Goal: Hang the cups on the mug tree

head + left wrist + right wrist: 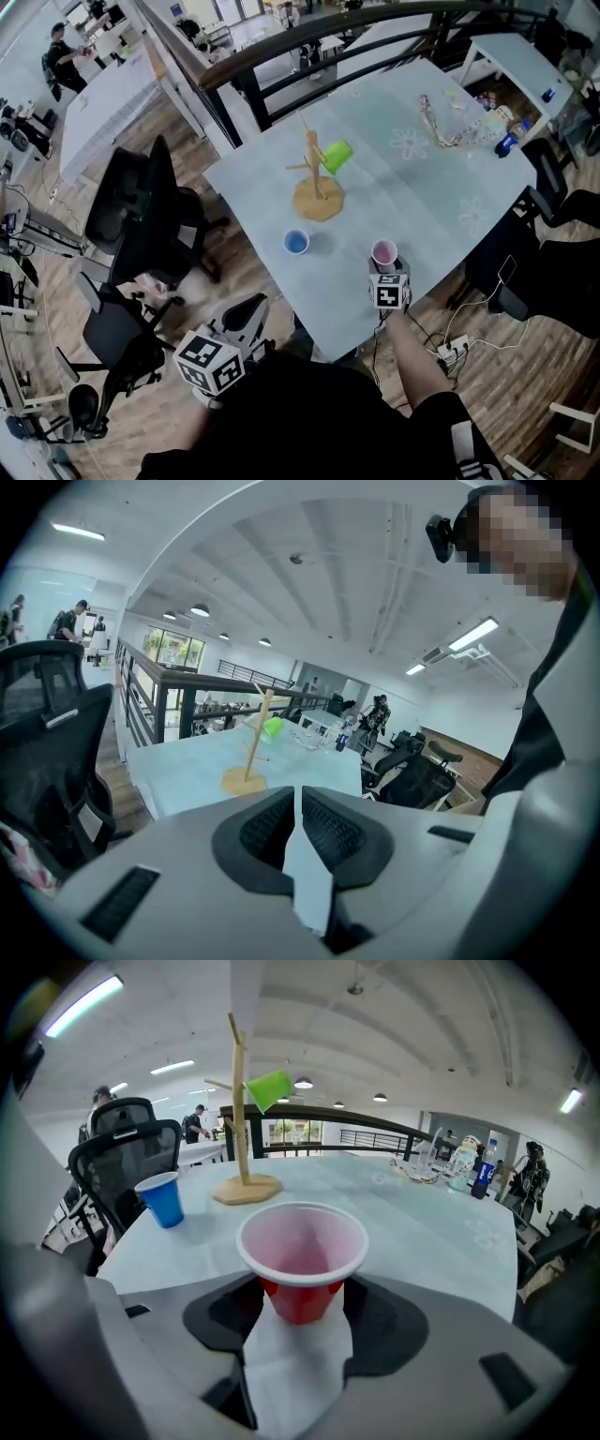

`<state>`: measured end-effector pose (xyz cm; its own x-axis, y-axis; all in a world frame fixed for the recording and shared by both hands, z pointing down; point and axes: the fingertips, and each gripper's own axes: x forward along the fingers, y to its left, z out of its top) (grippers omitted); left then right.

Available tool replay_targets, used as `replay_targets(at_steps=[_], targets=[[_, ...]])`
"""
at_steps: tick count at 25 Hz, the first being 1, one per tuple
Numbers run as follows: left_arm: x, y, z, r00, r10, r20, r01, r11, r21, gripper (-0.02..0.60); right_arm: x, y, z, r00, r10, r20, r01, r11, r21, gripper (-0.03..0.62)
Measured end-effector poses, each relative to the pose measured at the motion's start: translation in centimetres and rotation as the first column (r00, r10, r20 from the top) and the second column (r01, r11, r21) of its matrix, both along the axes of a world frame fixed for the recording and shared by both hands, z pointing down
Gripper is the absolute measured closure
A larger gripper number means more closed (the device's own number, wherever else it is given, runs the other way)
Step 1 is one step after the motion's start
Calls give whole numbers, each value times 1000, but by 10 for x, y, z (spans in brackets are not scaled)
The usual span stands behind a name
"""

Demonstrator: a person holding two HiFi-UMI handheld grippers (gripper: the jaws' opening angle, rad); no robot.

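Right tongs point(302, 1285) are released, either side of the red cup point(302, 1251), which stands on the worktop point(422, 187) at five o'clock from the mug tree point(315, 183). The blue cup point(296, 242) stands at seven o'clock, and the green cup point(337, 156) hangs at two. Left tongs point(298, 808) are clenched and empty.

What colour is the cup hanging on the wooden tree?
The cup is green, clearest in the right gripper view.

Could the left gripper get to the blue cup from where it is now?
Probably yes. The blue cup stands alone on the table, with nothing between it and the left gripper, which hangs off the table's near edge. Its jaws are shut, so they would have to open first.
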<state>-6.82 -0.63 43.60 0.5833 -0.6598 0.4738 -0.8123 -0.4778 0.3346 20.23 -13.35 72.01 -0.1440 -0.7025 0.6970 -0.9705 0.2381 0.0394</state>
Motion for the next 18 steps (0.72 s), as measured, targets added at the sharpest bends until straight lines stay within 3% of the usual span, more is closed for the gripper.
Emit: replay_targets(at_steps=[8,18], targets=[[3,-10,0,999,10,-37,-10,1000,-6,557,3,6,-10,1000,-29,-6,29,1000,-11,313],[30,-18,10,993,68,-97,-69,998,-11,557,7,5,-74,997,-74,-13,75,993,86,313]])
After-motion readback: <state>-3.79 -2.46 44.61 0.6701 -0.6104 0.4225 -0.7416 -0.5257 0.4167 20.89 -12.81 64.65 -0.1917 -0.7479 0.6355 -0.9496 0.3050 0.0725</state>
